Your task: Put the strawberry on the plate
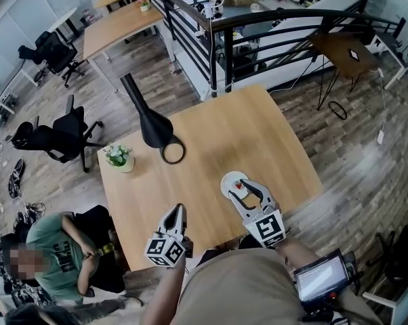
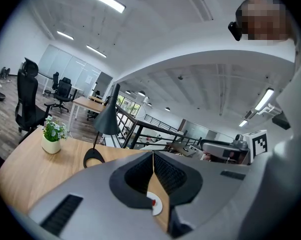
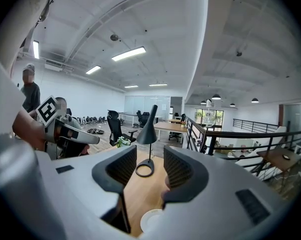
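Hovering over the white plate [image 1: 228, 179], the right gripper [image 1: 247, 187] has its jaws spread wide, with nothing pinched between them. The strawberry [image 1: 239, 185] lies on the plate, just beside the gripper's tips. The left gripper [image 1: 179, 212] is lower left of the plate, near the table [image 1: 258, 127] edge, jaws pressed together, empty. A black lamp [image 1: 150, 117] and a potted plant [image 1: 118, 157] stand upper left of the plate.

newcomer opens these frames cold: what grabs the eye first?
The tall black lamp stands out most, at the back left of the wooden table, with a small potted plant to its left. Near the front edge, a red strawberry sits on a white plate. The right gripper is open at the plate, and the left gripper is shut further left.
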